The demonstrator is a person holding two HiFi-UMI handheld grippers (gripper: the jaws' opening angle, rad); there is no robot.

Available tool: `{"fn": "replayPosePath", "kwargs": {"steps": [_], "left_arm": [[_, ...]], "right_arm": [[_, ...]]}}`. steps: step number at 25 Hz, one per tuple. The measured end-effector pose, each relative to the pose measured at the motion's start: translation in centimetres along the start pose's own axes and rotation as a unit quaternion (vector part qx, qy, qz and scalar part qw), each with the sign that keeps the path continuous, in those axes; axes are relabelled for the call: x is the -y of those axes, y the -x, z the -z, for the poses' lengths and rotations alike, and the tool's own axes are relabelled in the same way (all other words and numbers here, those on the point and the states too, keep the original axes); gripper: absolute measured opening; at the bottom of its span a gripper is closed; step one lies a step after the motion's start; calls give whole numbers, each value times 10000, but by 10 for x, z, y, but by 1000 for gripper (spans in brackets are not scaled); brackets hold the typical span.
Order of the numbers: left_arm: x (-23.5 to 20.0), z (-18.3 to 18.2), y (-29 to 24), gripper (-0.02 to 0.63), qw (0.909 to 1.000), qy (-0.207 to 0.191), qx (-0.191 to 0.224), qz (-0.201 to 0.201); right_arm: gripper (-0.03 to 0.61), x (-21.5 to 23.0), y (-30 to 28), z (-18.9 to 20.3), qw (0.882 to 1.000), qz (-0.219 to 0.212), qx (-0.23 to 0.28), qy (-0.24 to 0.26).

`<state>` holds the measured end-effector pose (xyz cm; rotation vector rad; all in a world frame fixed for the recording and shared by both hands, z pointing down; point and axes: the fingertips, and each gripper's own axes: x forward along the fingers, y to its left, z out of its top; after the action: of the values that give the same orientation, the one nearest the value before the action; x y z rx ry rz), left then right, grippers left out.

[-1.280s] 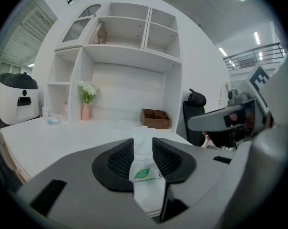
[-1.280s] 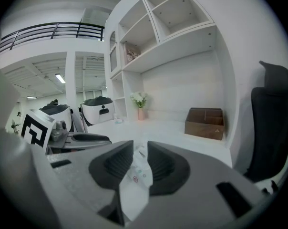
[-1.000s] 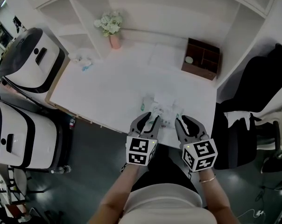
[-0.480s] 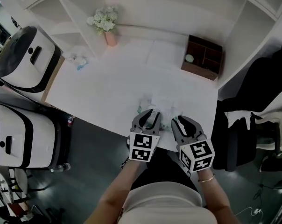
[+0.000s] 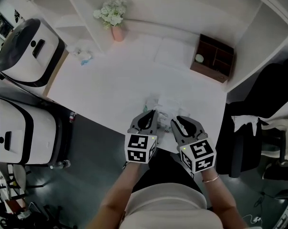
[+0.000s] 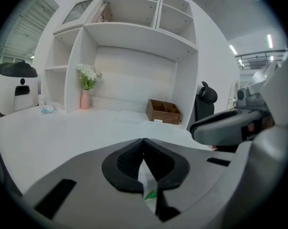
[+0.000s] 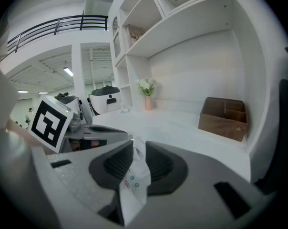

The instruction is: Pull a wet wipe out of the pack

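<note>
The wet wipe pack (image 5: 165, 107), white film with green print, lies at the near edge of the white table (image 5: 110, 85). My left gripper (image 5: 152, 114) is at its left end. In the left gripper view its jaws are shut (image 6: 144, 147) on a thin flap of the pack (image 6: 148, 182). My right gripper (image 5: 178, 121) is at the pack's right end. In the right gripper view crumpled pack film (image 7: 133, 179) fills the narrow gap between the dark pads (image 7: 116, 162), which press on it. Most of the pack is hidden under the grippers.
A brown wooden organiser (image 5: 213, 58) stands at the back right and a pink vase with flowers (image 5: 116, 27) at the back left. Two white appliances (image 5: 29, 51) stand left of the table, a black chair (image 5: 258, 128) to the right. White shelving runs behind.
Both grippers have edged inward onto the pack at the table's near edge. The left jaws, wide open before, have closed on the pack's flap.
</note>
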<state>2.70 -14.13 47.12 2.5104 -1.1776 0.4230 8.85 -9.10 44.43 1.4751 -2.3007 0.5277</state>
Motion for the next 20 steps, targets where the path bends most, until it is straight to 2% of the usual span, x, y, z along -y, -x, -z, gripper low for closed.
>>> {"fn": "replayPosePath", "kwargs": {"steps": [8, 12, 20], "left_arm": [[-3, 4, 2, -5, 9998, 205, 28, -66], [-6, 5, 5, -5, 9995, 300, 24, -86], [-6, 7, 7, -5, 9991, 415, 63, -22]], "right_arm": [[78, -12, -23, 6, 9943, -316, -546, 857], [78, -15, -37, 11, 9896, -390, -802, 1128], [78, -19, -55, 28, 9716, -497, -1581, 1689]]}}
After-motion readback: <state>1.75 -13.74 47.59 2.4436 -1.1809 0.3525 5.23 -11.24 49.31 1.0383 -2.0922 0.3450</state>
